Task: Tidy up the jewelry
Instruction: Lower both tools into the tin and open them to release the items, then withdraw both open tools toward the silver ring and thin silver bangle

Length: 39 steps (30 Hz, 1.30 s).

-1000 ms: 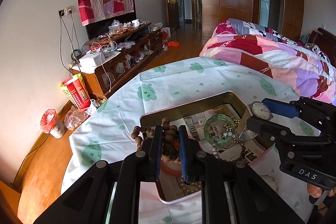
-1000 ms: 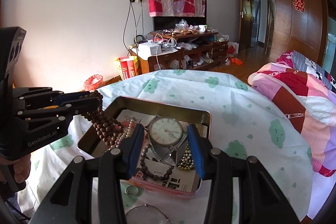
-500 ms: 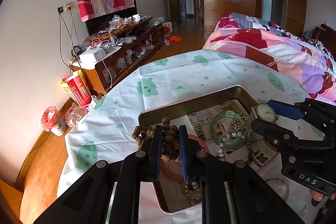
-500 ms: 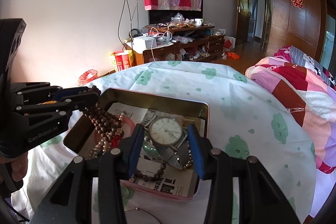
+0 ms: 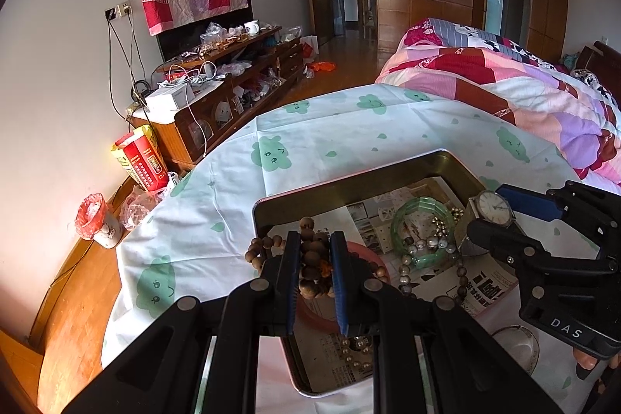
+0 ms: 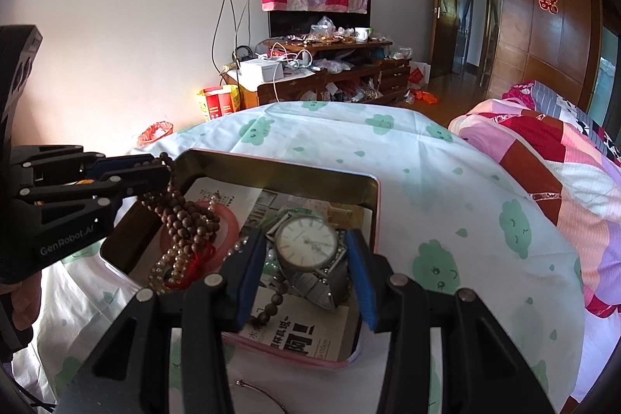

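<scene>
A metal tin (image 5: 361, 177) (image 6: 291, 181) lined with newspaper sits on a cloud-print tablecloth. My left gripper (image 5: 315, 243) (image 6: 155, 169) is shut on a brown wooden bead strand (image 5: 312, 258) (image 6: 186, 220), which hangs over the tin's left end. My right gripper (image 6: 306, 247) (image 5: 493, 212) is shut on a silver wristwatch (image 6: 308, 245) (image 5: 493, 207) above the tin's right side. Inside the tin lie a green bangle (image 5: 423, 220), a pink bangle (image 6: 229, 224), pearl strands (image 5: 427, 245) and a dark bead bracelet (image 6: 271, 305).
A thin wire bangle (image 6: 264, 394) (image 5: 516, 340) lies on the cloth in front of the tin. A quilted bed (image 5: 524, 92) stands at the right, a cluttered wooden TV cabinet (image 6: 322, 72) against the far wall, and a red-bagged bin (image 5: 95, 220) on the floor at left.
Both grippers have drawn back and lowered slightly over the tin, still gripping the beads and the watch. The bead strand now hangs lower into the tin.
</scene>
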Tool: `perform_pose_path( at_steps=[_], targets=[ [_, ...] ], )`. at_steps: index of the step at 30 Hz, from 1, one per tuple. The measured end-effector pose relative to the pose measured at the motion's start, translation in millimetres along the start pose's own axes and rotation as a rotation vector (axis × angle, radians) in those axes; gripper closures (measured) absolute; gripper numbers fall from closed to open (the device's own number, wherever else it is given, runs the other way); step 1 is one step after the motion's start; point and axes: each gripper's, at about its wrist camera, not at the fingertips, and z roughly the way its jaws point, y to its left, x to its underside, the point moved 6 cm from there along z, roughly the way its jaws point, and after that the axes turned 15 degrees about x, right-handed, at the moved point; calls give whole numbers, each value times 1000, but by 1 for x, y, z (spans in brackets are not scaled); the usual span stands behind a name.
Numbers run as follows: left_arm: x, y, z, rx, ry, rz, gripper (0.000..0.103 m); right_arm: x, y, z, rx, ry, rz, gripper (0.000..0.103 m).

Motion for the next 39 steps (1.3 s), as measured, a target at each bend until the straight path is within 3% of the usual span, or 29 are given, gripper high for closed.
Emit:
perform_pose_path(
  at_steps=[3, 5, 7, 9, 11, 18, 21, 26, 36, 39],
  targets=[
    [1, -1, 3, 7, 6, -3, 86, 1, -1, 0, 2, 1, 3, 57],
    [4, -1, 5, -10, 17, -3, 72, 3, -2, 1, 5, 3, 4, 57],
    [5, -2, 1, -36, -4, -1, 33, 4, -2, 2, 9, 8, 4, 56],
    [6, -3, -9, -63, -47, -1, 22, 6, -4, 1, 16, 8, 7, 48],
    [10, -5, -19, -40, -64, -6, 22, 9, -8, -4, 17, 1, 20, 43],
    [55, 1, -51, -105, -84, -97, 22, 36, -23, -33, 41, 25, 43, 35],
    [79, 3, -53, -128, -56, -124, 22, 55, -22, -42, 32, 46, 42, 35],
    [101, 7, -44, -116, 5, -164, 22, 82, -7, -46, 2, 95, 10, 35],
    [110, 2, -36, -113, 41, -163, 22, 84, -7, -39, 27, 129, 5, 35],
    [110, 1, -35, -103, 43, -163, 22, 88, -3, -37, 19, 146, -17, 48]
  ],
)
